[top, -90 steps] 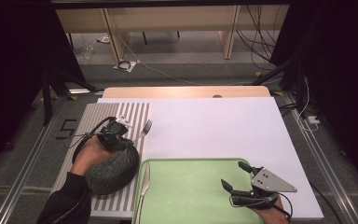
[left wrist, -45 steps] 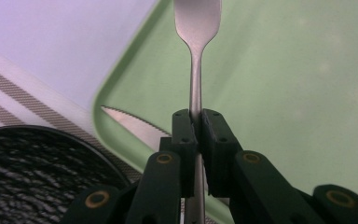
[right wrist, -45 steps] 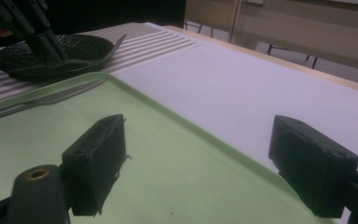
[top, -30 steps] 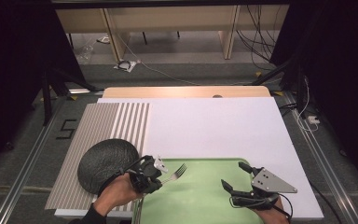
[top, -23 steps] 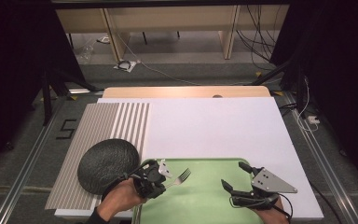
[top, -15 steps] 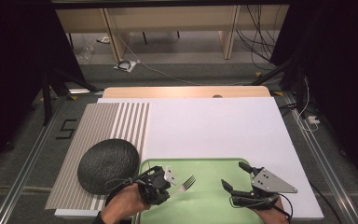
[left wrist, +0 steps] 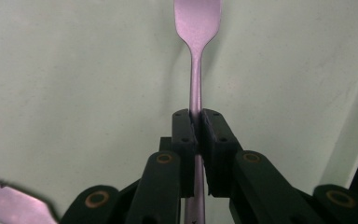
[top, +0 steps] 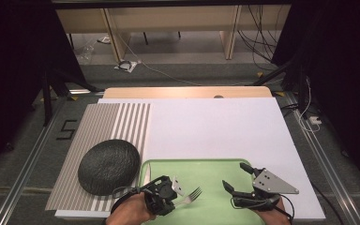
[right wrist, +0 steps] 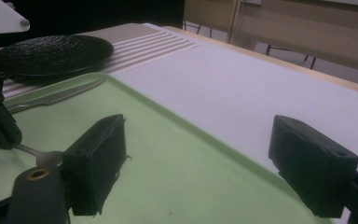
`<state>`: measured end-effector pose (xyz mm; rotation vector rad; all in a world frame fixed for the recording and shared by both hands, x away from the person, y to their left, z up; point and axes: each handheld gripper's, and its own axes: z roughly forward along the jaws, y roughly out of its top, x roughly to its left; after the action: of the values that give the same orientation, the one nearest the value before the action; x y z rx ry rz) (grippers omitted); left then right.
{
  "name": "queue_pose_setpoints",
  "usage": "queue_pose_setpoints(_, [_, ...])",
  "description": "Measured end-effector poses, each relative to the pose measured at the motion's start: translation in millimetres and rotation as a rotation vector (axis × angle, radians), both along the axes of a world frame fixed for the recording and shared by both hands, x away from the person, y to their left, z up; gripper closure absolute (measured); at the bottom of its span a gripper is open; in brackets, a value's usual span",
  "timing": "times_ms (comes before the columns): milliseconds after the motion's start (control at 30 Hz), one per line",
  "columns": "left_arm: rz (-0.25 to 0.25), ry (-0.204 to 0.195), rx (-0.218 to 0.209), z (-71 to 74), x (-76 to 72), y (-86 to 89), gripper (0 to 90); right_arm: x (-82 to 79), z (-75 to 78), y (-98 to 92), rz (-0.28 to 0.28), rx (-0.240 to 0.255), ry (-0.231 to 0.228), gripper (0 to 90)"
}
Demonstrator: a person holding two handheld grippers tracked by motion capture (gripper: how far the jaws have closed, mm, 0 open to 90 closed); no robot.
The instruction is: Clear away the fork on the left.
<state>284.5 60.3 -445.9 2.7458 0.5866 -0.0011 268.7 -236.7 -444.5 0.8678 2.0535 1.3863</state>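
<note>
My left gripper [top: 174, 193] is shut on the handle of a metal fork [top: 191, 196], whose tines point right over the green tray [top: 215, 171]. In the left gripper view the handle of the fork [left wrist: 196, 93] is pinched between the two black pads, with the fork's head over the tray's surface [left wrist: 74, 84]. A knife [left wrist: 9, 205] lies on the tray at the lower left. My right gripper [top: 234, 176] stands open over the tray's right part, nothing between its jaws [right wrist: 205, 163]. The right gripper view also shows the fork [right wrist: 37, 154] and the knife [right wrist: 56, 98].
A black plate [top: 108, 164] sits on a striped mat [top: 117, 122] left of the tray. A white sheet [top: 215, 126] covers the table beyond the tray. The plate [right wrist: 51, 53] lies past the tray's far rim in the right gripper view.
My left gripper has carried the fork from the striped mat by the plate to over the tray, lately drifting right and toward the near edge. The right gripper has stayed still.
</note>
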Motion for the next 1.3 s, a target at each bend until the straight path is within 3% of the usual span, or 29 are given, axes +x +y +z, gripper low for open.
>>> queue_pose_setpoints(367, [-0.021,0.034,0.018,-11.8,-6.0,-6.4,83.8,-0.2,0.1,0.0,0.000,-0.002,0.000,19.8])
queue_pose_setpoints(800, [-0.019,0.055,0.004,-12.6,-6.0,-5.0,83.4,-0.2,0.1,0.2,0.001,-0.003,0.000,19.8])
queue_pose_setpoints(900, [-0.026,0.061,0.010,-12.6,-6.4,-4.8,82.0,-0.2,0.1,0.0,0.000,-0.003,0.000,19.8])
queue_pose_setpoints(933, [-0.022,0.061,0.000,-12.2,-6.3,-4.7,77.8,-0.2,0.1,0.0,0.000,-0.002,0.001,19.8])
queue_pose_setpoints(1100, [0.006,0.010,-0.060,-3.1,-7.2,-5.0,56.3,-0.1,0.0,0.1,0.001,-0.002,0.001,19.8])
queue_pose_setpoints(1200, [-0.004,-0.011,-0.094,-0.4,-10.1,-7.0,57.4,-0.1,-0.1,0.3,0.002,-0.004,0.000,19.8])
queue_pose_setpoints(1300, [-0.064,-0.047,-0.104,-0.2,-16.7,-11.4,68.4,-0.2,-0.1,0.3,0.001,-0.005,0.001,19.9])
